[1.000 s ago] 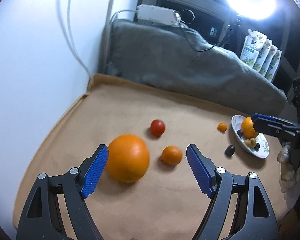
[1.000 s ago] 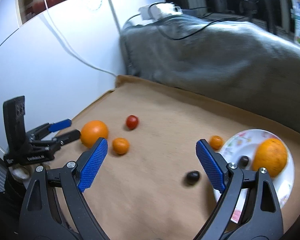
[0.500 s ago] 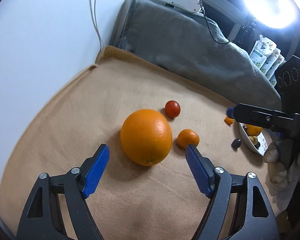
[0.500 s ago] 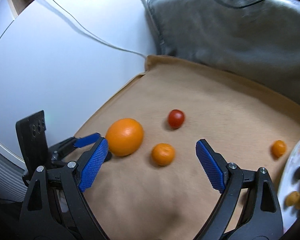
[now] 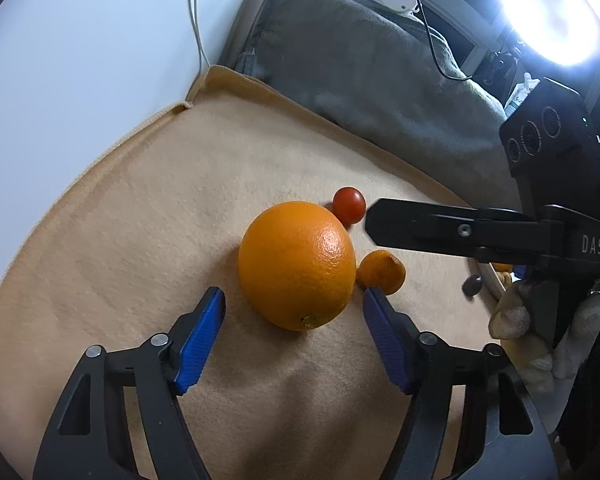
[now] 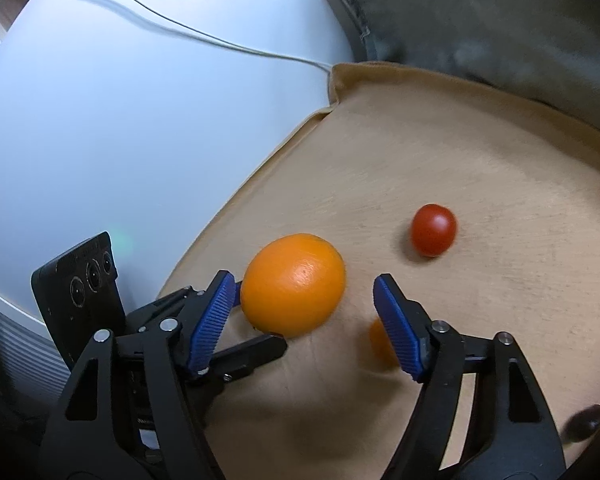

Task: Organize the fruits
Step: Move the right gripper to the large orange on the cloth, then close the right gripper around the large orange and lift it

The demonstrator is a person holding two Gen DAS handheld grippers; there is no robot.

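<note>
Behind, a grey blanket (image 5: 380, 80) borders the tan cloth (image 5: 140, 240) beside a white wall (image 5: 80, 40).

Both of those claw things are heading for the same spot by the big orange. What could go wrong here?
1. The left gripper and right gripper, whose fingers have just been closing with nothing gripped yet, could collide over the big orange.
2. The small mandarin sits right by the left gripper's fingers; it may get knocked away.
3. The cherry tomato lies close behind the orange, and a nudge could roll it across the tan cloth.
</note>
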